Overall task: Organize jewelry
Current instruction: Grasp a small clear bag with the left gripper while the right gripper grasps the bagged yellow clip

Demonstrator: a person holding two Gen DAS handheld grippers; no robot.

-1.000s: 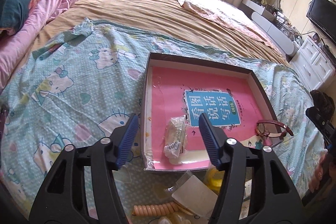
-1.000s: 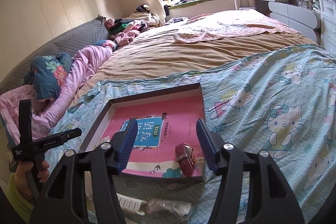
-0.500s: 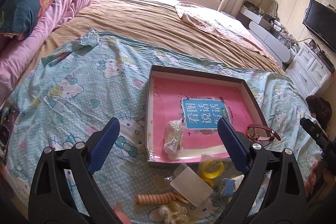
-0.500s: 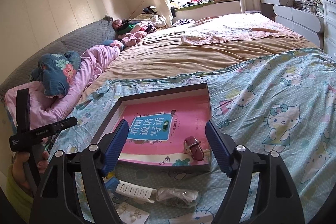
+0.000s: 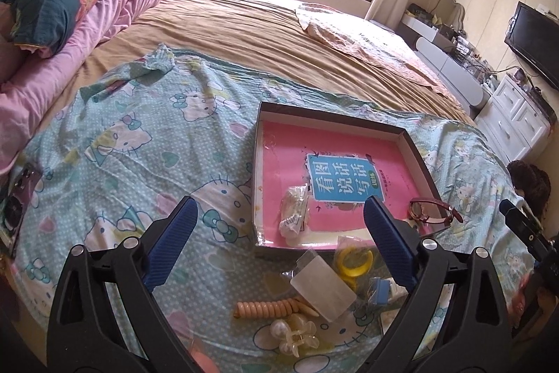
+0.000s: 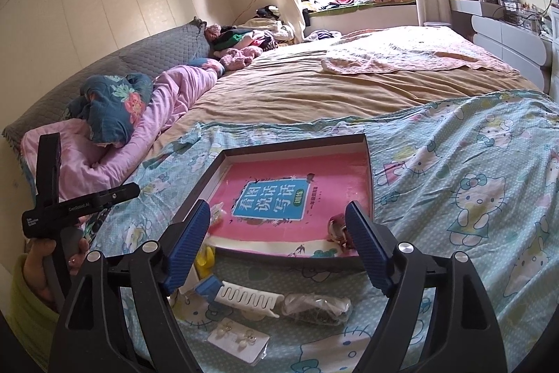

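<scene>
A shallow dark-rimmed box (image 5: 328, 116) (image 6: 293, 145) with a pink book inside lies on the Hello Kitty sheet. In it are a clear packet of jewelry (image 5: 295, 214) and a red watch (image 5: 431, 210) (image 6: 337, 228). In front of the box lie a yellow ring (image 5: 353, 263), a clear bag (image 5: 323, 291), an orange spiral hair tie (image 5: 269, 308), a pearl claw clip (image 5: 295, 336), a white comb clip (image 6: 248, 298), a bagged item (image 6: 314, 308) and an earring card (image 6: 237, 339). My left gripper (image 5: 279, 243) and right gripper (image 6: 279, 242) are both open and empty, above the loose items.
The bed continues beyond with a tan sheet (image 5: 251, 34) and pink bedding (image 5: 87, 34) at left. A phone (image 5: 17, 201) lies at the left edge of the sheet. White drawers (image 5: 513, 124) and a TV (image 5: 534, 41) stand at right.
Both grippers have pulled back from the box and opened wider. The packet and the red watch stay in the box.
</scene>
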